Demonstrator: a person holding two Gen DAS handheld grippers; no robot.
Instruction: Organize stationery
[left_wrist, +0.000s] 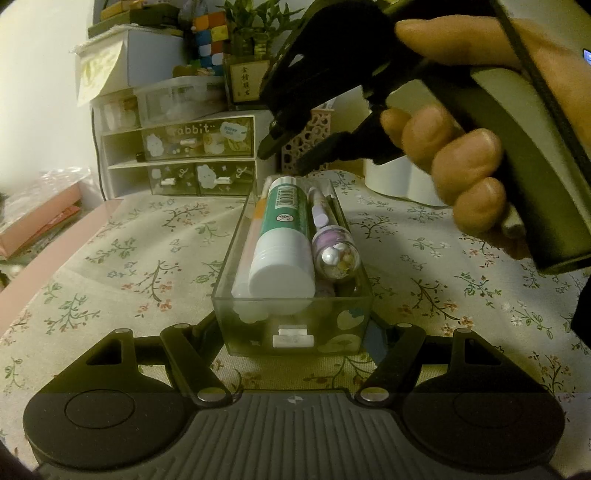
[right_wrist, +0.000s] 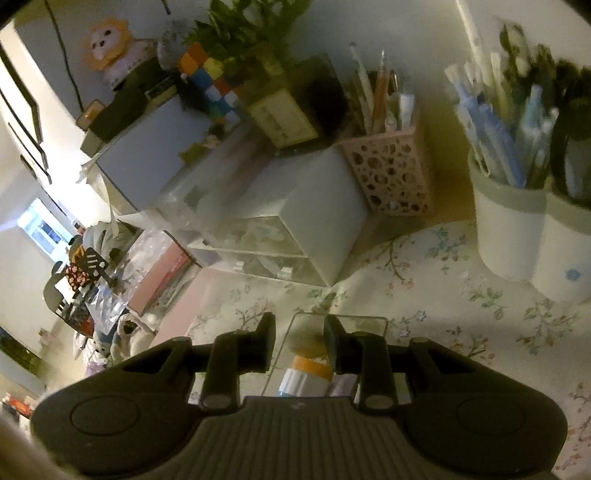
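Note:
A clear plastic drawer (left_wrist: 236, 314) lies on the floral cloth, held by its near end between the jaws of my left gripper (left_wrist: 295, 332). Inside lie a green and white glue stick (left_wrist: 284, 240), a purple pen with a globe top (left_wrist: 332, 243) and an orange-tipped tube (left_wrist: 258, 214). My right gripper (left_wrist: 284, 155) hovers above the drawer's far end, open and empty. In the right wrist view the right gripper (right_wrist: 300, 347) sits over the drawer's far rim (right_wrist: 362, 321), and the orange-capped tube (right_wrist: 310, 367) shows below.
A white drawer unit (left_wrist: 184, 162) with one empty slot stands behind the drawer. A pink perforated pen holder (right_wrist: 391, 177), white pen cups (right_wrist: 509, 229), a plant and coloured cube (right_wrist: 210, 81) crowd the back. A pink box (left_wrist: 40, 218) lies left.

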